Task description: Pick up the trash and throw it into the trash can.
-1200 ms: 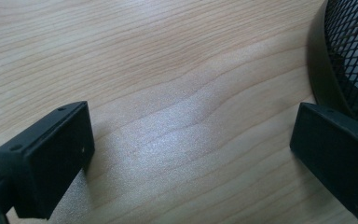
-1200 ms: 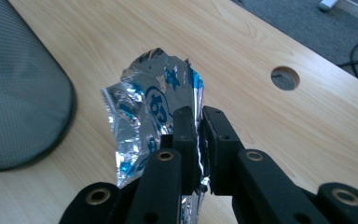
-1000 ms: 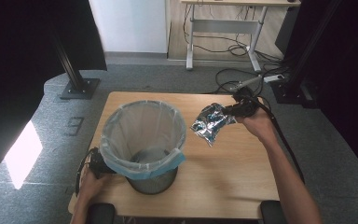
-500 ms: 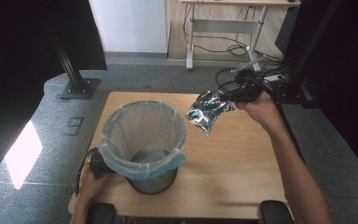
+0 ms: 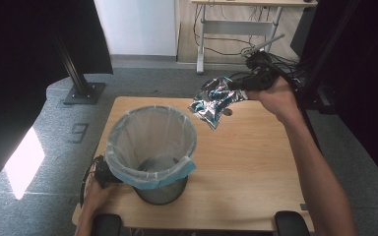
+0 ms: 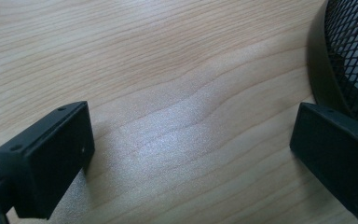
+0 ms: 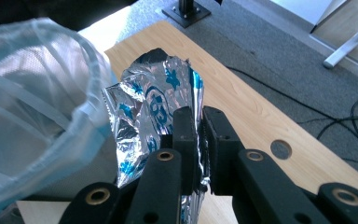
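aloft, right gripper pinching a foil wrapper at the bin's two o'clock could drop it short, while open left gripper idles.

One overhead camera, two riding the grippers

High view looks down on the table; gripper views sit close (all share its wood).

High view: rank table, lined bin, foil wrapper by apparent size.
1. table
2. lined bin
3. foil wrapper, held up in the right gripper, so nearer the camera, yet clearly smallest.
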The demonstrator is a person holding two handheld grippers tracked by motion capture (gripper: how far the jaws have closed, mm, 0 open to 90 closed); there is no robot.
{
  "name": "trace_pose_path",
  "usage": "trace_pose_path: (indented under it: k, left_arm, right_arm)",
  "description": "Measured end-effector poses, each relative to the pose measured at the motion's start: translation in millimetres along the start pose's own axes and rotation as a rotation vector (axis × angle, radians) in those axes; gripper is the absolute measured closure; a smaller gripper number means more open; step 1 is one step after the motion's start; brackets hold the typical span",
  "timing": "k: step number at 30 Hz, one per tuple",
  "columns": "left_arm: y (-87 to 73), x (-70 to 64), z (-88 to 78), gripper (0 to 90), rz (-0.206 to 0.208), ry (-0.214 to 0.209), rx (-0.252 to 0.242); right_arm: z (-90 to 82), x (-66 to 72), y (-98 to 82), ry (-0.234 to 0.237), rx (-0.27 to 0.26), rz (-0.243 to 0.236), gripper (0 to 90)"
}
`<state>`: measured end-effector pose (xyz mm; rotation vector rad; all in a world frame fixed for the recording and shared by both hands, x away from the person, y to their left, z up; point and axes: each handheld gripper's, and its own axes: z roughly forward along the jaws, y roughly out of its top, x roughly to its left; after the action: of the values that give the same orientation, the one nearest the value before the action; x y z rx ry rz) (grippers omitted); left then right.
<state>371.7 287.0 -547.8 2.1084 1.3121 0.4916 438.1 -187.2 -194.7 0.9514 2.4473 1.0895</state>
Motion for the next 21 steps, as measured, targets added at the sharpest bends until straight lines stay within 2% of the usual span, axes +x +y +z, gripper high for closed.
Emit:
trace_pose_path:
  k: [6, 11, 16, 21]
  left_arm:
    - [0.0, 0.1, -0.2, 0.0, 0.0, -0.001, 0.001]
    - [0.0, 0.0, 0.0, 0.0, 0.0, 0.0, 0.0]
    - [0.0, 0.1, -0.2, 0.0, 0.0, -0.002, 0.001]
    - [0.0, 0.1, -0.2, 0.0, 0.0, -0.002, 0.002]
  right_arm:
    - [-10.9, 10.4, 19.3, 0.011, -0.023, -0.018, 83.2]
    - [-14.8, 29.3, 39.5, 0.032, -0.038, -0.057, 83.2]
    - [-7.3, 49.7, 52.5, 0.062, -0.041, -0.101, 83.1]
    - [9.5, 68.9, 59.5, 0.1, -0.03, -0.14, 83.0]
